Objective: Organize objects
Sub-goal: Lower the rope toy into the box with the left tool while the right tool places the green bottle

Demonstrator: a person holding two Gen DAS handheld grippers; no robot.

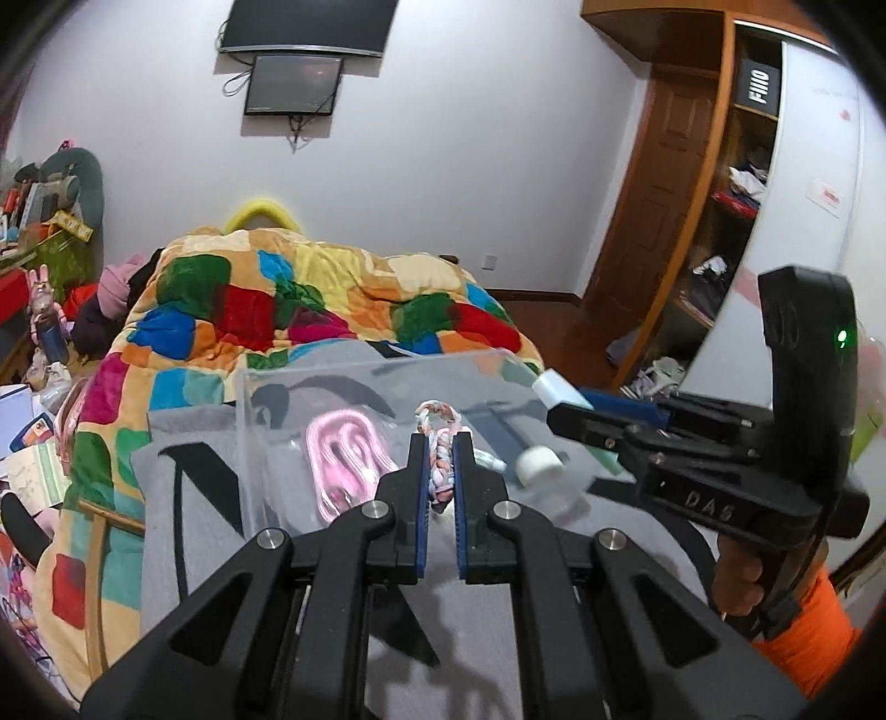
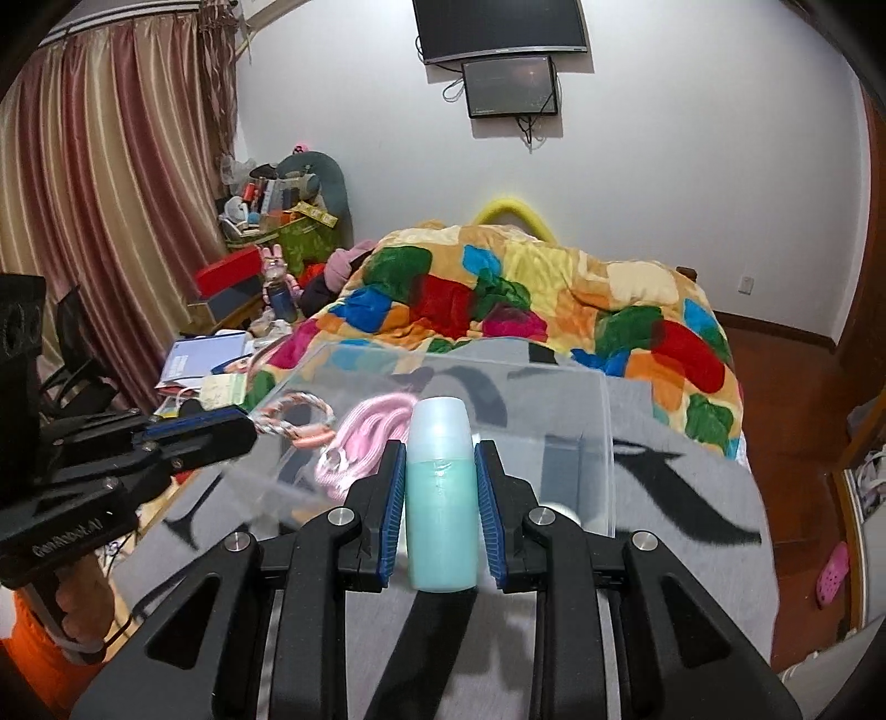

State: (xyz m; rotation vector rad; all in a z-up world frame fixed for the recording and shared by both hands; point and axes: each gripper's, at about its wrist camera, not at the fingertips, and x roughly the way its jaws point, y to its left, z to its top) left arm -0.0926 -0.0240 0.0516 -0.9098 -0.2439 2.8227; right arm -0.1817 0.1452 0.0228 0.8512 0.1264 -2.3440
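Note:
A clear plastic box (image 1: 255, 443) sits on a grey cloth (image 1: 188, 531) on the bed. A pink coiled cable (image 1: 346, 459) and a small white bottle (image 1: 540, 467) lie in the box. My left gripper (image 1: 440, 443) is shut on a braided multicoloured rope (image 1: 440, 471) over the box. In the right wrist view the rope's loop (image 2: 296, 418) hangs from the left gripper (image 2: 249, 432) at the box's left edge. My right gripper (image 2: 440, 451) is shut on a pale teal bottle (image 2: 441, 520), held upright before the box (image 2: 606, 443). The right gripper (image 1: 559, 412) shows in the left view with the bottle (image 1: 554, 389).
A colourful patchwork quilt (image 1: 310, 299) covers the bed behind the box. A cluttered desk (image 2: 232, 310) and curtains (image 2: 105, 194) stand to the left. An open wooden wardrobe (image 1: 714, 221) stands to the right. Two screens (image 2: 501, 50) hang on the far wall.

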